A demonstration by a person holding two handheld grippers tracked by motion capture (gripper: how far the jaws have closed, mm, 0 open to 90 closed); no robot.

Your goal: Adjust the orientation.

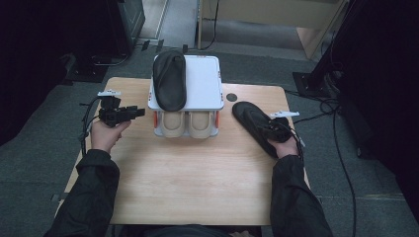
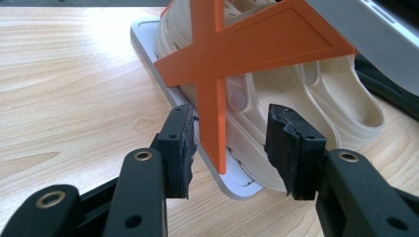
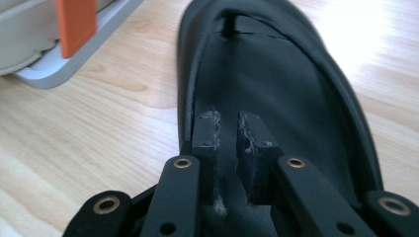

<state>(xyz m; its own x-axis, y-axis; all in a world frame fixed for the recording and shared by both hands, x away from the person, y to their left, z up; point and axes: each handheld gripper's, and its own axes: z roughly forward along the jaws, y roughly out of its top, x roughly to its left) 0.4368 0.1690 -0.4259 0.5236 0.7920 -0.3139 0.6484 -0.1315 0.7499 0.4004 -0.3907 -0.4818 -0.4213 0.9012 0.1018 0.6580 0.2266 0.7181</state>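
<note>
Pale wooden table (image 1: 188, 173) carries a two-tier shoe rack (image 1: 207, 84) at twelve o'clock, one black shoe (image 1: 169, 81) lying on its top shelf and beige clogs (image 1: 187, 123) below. At three o'clock the right gripper (image 3: 227, 131) is nearly clenched, jaws pinching the heel rim of the second black shoe (image 1: 252, 121) resting on the table. At nine o'clock the left gripper (image 2: 230, 148) hangs released beside the rack's orange cross-brace (image 2: 217, 59)

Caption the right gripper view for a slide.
Right hand-held gripper nearly closed over the heel of a black shoe on the wooden table.
</note>
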